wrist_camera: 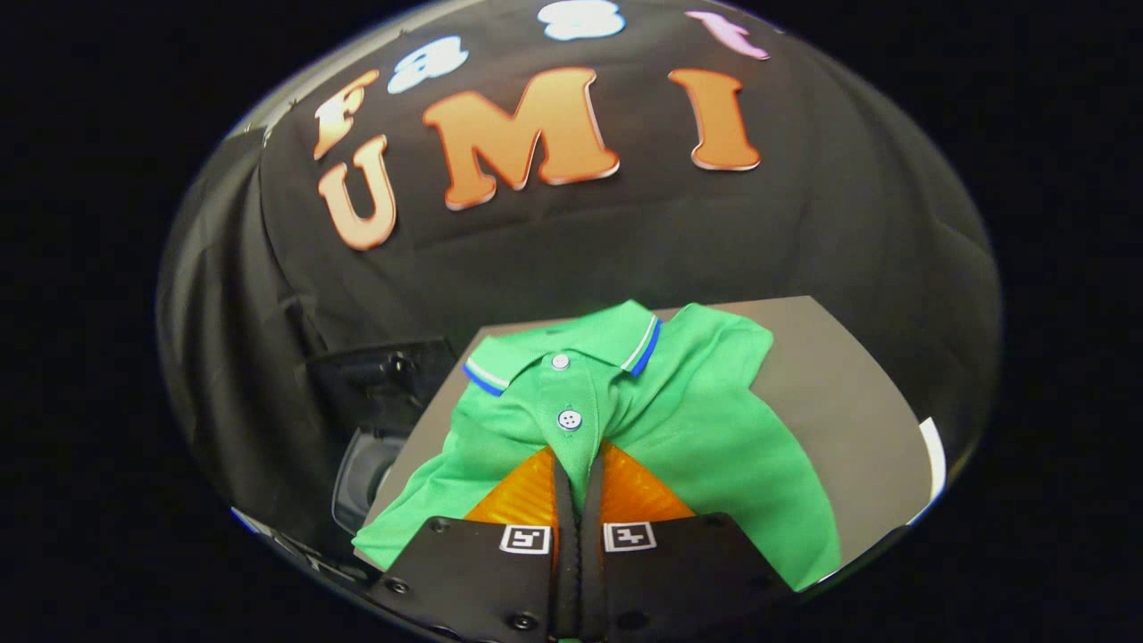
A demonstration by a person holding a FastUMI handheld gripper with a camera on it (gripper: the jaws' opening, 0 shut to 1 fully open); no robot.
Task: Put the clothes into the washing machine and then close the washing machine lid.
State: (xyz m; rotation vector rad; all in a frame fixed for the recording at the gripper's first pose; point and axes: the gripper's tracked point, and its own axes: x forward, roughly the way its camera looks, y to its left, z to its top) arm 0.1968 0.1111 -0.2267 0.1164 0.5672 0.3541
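While our gripper has its two fingers drawn together on a fold of the green polo shirt just below the lower button, we judge it clenched on the placket, with only a thin ridge of cloth between the pads. The shirt spreads out ahead of the fingers on the grey table, its long axis running straight away from us, collar at the far end. Off to the left of the fingers and lower than the tabletop sits the dark washing machine; that is where the lift must swing. We can read no brand or label on the shirt.
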